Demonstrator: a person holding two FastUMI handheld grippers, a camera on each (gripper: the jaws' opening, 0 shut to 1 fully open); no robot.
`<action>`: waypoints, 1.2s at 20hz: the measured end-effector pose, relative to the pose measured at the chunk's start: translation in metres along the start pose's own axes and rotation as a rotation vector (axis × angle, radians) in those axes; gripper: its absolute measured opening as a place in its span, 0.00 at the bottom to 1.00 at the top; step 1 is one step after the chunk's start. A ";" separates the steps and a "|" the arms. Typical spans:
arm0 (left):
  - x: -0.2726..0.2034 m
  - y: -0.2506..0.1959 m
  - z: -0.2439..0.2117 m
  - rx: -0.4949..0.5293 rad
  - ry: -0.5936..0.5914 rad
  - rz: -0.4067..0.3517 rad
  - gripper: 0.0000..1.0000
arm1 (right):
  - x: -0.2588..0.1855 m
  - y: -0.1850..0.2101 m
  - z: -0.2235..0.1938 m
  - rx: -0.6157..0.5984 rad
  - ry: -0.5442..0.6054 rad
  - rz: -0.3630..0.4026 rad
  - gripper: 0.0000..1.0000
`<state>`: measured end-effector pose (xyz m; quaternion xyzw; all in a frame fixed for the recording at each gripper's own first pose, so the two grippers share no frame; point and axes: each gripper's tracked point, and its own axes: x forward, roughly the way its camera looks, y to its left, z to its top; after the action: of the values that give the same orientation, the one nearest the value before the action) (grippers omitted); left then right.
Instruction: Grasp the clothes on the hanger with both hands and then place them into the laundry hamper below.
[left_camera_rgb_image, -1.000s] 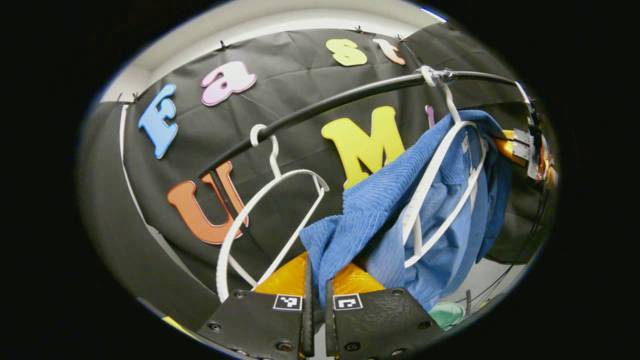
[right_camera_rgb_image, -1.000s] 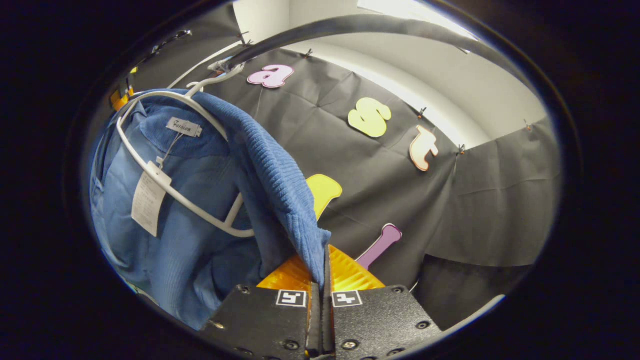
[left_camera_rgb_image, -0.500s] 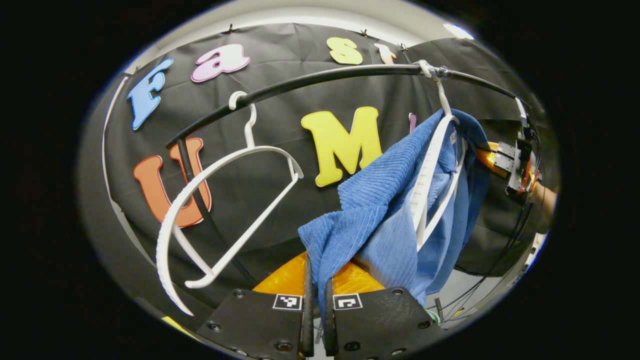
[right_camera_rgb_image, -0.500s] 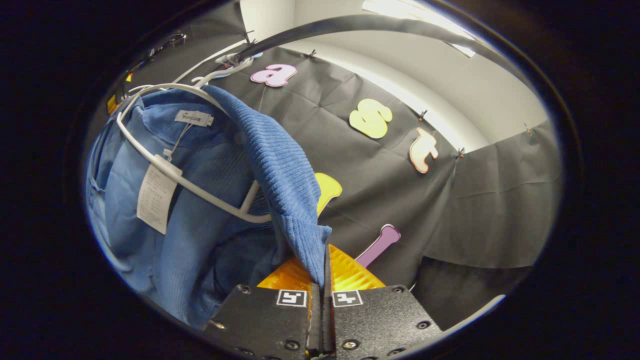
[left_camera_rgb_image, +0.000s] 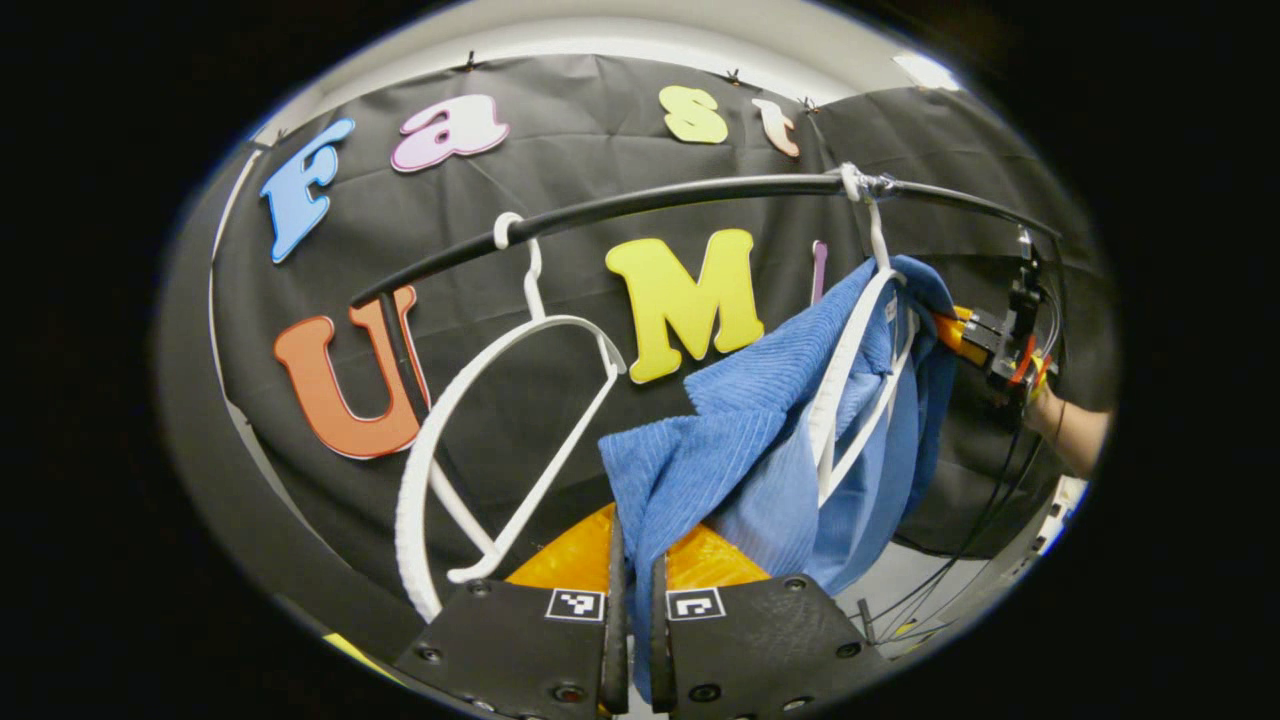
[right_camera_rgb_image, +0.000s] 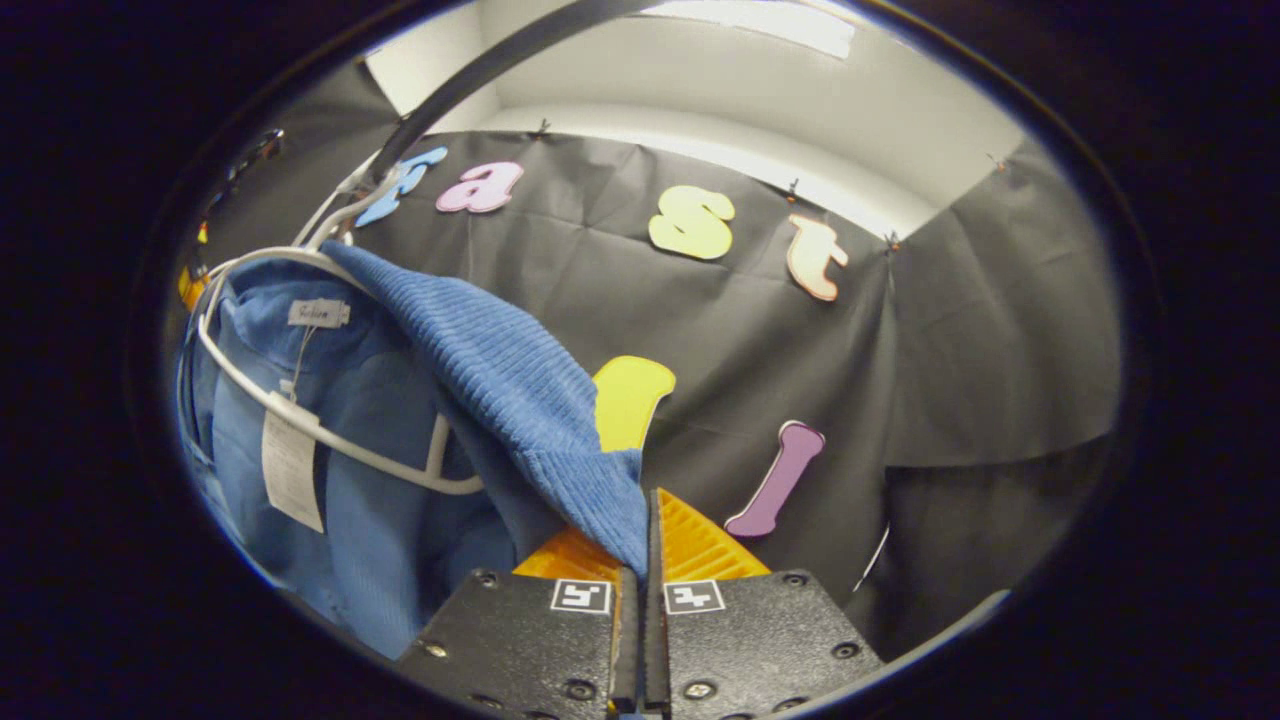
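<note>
A blue ribbed garment (left_camera_rgb_image: 760, 440) hangs on a white hanger (left_camera_rgb_image: 850, 390) hooked to the black rail (left_camera_rgb_image: 650, 205). My left gripper (left_camera_rgb_image: 636, 560) is shut on one edge of the cloth, drawn away from the hanger. In the right gripper view the same blue garment (right_camera_rgb_image: 500, 370) drapes over the white hanger (right_camera_rgb_image: 300, 415), a paper tag dangling inside. My right gripper (right_camera_rgb_image: 642, 545) is shut on the opposite edge. That right gripper (left_camera_rgb_image: 985, 335) also shows far right in the left gripper view, with a person's hand (left_camera_rgb_image: 1075, 430) behind it.
An empty white hanger (left_camera_rgb_image: 500, 420) hangs on the rail left of the garment and close to my left gripper. The rail's black upright (left_camera_rgb_image: 400, 350) stands behind it. Cables (left_camera_rgb_image: 960, 570) run down at the lower right. The black cloth wall closes off the back.
Both grippers have kept hold of the cloth. The right gripper has swung, so the garment stretches flatter toward it. In the left gripper view the empty hanger has swung and the rail sits lower.
</note>
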<state>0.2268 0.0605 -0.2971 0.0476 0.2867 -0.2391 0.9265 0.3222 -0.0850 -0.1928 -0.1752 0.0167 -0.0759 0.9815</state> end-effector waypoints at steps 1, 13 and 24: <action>-0.003 -0.004 0.004 -0.011 0.000 -0.014 0.09 | 0.001 -0.001 0.005 0.018 -0.012 -0.016 0.06; 0.024 0.016 -0.029 0.008 0.054 0.047 0.12 | 0.022 0.023 -0.052 0.100 0.158 0.082 0.09; 0.034 -0.037 -0.069 -0.240 0.017 -0.046 0.13 | -0.042 0.073 -0.157 0.347 0.461 0.220 0.05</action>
<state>0.1987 0.0297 -0.3713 -0.0682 0.3220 -0.2239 0.9174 0.2817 -0.0647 -0.3651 0.0200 0.2448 -0.0085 0.9693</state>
